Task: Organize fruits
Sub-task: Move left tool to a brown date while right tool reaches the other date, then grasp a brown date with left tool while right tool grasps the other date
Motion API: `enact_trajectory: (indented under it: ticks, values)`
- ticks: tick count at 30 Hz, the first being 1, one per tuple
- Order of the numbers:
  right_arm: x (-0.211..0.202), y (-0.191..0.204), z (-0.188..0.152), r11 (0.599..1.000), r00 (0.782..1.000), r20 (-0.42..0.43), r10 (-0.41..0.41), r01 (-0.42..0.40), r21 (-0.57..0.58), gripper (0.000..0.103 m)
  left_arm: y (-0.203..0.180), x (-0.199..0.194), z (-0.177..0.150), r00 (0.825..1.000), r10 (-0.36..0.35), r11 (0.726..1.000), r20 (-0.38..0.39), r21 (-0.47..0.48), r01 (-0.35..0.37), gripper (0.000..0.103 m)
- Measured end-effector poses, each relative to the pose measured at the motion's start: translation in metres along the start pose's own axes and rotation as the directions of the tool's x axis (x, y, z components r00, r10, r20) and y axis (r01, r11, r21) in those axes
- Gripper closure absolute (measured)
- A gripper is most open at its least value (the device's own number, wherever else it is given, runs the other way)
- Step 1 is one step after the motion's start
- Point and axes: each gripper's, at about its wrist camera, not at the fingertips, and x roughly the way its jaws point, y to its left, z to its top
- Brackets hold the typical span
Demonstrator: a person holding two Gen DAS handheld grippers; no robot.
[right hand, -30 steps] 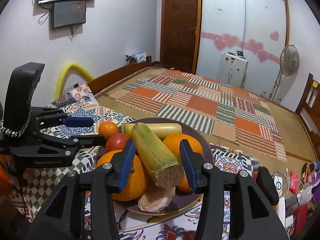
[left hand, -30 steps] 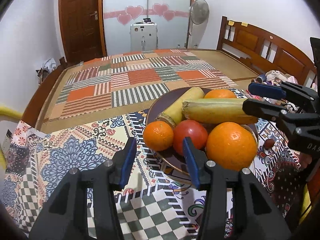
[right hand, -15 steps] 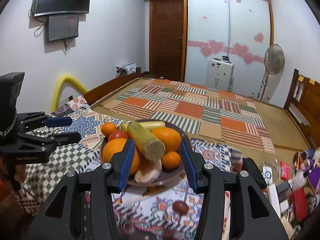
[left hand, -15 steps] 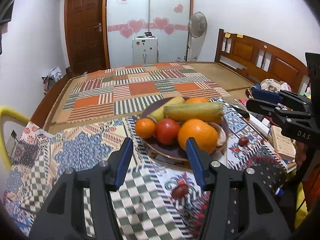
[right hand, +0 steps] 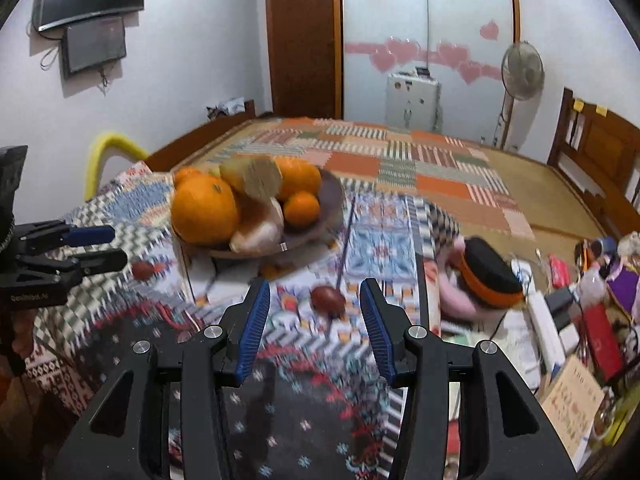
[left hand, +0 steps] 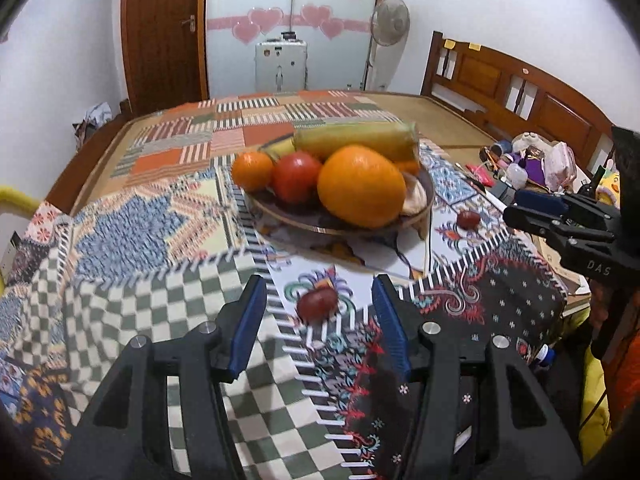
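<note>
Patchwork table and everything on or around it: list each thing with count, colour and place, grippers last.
dark round plate: one, brown, on the patterned tablecloth.
large oranges: two, orange, one at the plate's front, one behind.
small tangerines: two, orange, one on either side of the plate.
round tomato: one, red, on the plate between tangerine and big orange.
yellow-green cut stalks: two, lying across the pile.
small dark red fruits: two, loose on the cloth, the other nearer the right gripper.
black and orange case: one, at the table's right edge.
standing fan: one, pale, by the far wall.
left gripper: black, blue pads, open around a loose red fruit.
right gripper: same, open.
</note>
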Motion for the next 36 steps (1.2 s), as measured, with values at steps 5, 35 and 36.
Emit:
enact_trajectory:
  ticks: [5, 35, 36]
  values:
    - [0.014, -0.010, -0.010, 1.000, 0.999, -0.042, 0.006, -0.006, 0.020, 0.059, 0.000, 0.011, -0.006, 1.000, -0.005, 1.000, -0.027, 0.004, 0.005, 0.053]
    - [0.015, 0.004, 0.003, 0.999, 0.999, -0.010, 0.035, -0.035, 0.003, 0.083, 0.007, 0.014, -0.001, 1.000, -0.030, 1.000, -0.009, -0.008, 0.030, 0.081]
    - [0.013, 0.005, 0.005, 0.999, 0.999, -0.002, 0.039, -0.039, 0.003, 0.083, 0.007, 0.012, 0.002, 1.000, -0.030, 1.000, -0.001, -0.008, 0.030, 0.081]
